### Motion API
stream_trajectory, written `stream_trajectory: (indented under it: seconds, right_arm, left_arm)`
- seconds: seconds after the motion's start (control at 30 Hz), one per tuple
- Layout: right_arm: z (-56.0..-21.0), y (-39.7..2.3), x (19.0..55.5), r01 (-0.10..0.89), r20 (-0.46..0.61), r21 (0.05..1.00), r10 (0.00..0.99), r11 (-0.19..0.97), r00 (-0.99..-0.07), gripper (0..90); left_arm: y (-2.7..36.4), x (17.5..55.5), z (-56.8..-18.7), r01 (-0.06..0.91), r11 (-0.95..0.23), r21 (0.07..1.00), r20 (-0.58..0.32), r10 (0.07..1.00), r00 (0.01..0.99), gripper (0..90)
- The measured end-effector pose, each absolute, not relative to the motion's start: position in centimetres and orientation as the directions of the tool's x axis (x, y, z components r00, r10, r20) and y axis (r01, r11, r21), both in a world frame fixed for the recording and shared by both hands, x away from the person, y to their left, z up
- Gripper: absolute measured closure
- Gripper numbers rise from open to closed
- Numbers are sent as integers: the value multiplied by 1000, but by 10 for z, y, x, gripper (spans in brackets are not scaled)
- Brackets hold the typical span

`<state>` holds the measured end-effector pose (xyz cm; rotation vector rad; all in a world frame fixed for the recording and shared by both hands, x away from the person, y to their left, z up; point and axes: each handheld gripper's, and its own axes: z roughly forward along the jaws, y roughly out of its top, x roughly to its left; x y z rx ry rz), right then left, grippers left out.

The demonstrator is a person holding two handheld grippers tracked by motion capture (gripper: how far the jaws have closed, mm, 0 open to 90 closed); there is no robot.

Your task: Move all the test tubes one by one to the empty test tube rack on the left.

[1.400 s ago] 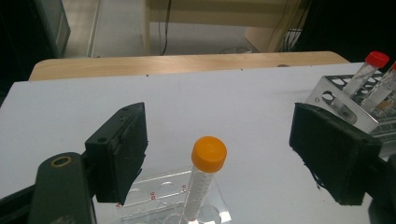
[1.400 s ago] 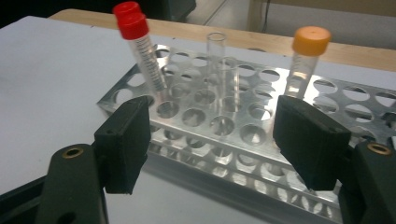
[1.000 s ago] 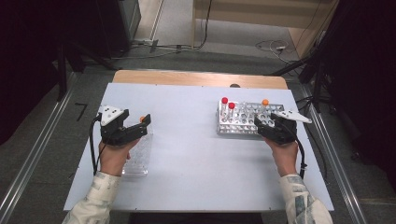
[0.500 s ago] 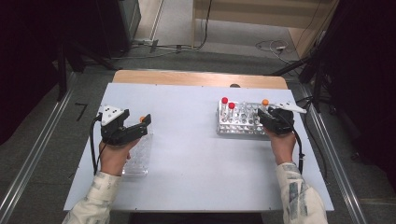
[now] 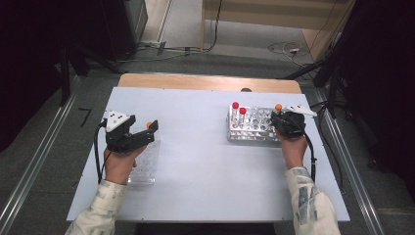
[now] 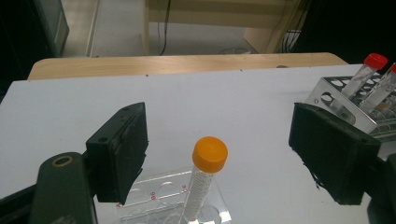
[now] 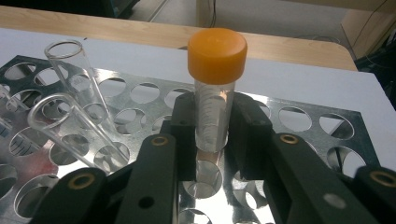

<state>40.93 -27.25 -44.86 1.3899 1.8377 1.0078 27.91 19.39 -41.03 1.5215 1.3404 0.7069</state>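
- My right gripper (image 7: 212,135) has just been closing, and its black pads now clamp the clear plastic tube with the orange screw cap (image 7: 215,88), which stands upright in a hole of the shiny metal tube rack (image 7: 299,121); in the high view that rack (image 5: 249,128) sits on the right half of the white table (image 5: 205,171).
- My left gripper (image 6: 219,154) hangs with its jaws spread wide, gripping nothing. Between them, untouched, a second orange-capped clear tube (image 6: 205,179) stands in the clear plastic rack (image 6: 163,196) on the left side of the table.
- I judge the work to be moving orange-capped tubes from the metal rack to the clear plastic one, or possibly the other way; I cannot settle the direction from this alone.
- On the first reading, one orange tube is already across, the second is gripped but not yet lifted, and its lift, carry and seating are left.
- Two red-capped tubes (image 5: 239,113) stand at the metal rack's far left corner, and two uncapped clear tubes (image 7: 77,109) lean in holes near my right gripper. Whether they belong to the job I cannot tell.
- Writing: fine graduation marks run down both orange-capped tubes, too small to read. Small red marks sit on the plastic rack's edge, also illegible. I see no brand or label.
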Motion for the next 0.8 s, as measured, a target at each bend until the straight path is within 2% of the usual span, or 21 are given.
stream_trajectory:
  seconds: [0.23,0.8]
  right_arm:
    - [-439,-272,406,470,-31,869,966,154,-258,711]
    - [-379,-270,379,387,-39,907,949,165,-312,713]
  left_arm:
    - [194,279,-411,409,54,911,-161,960,231,200]
    - [195,277,-409,402,59,914,-163,960,228,200]
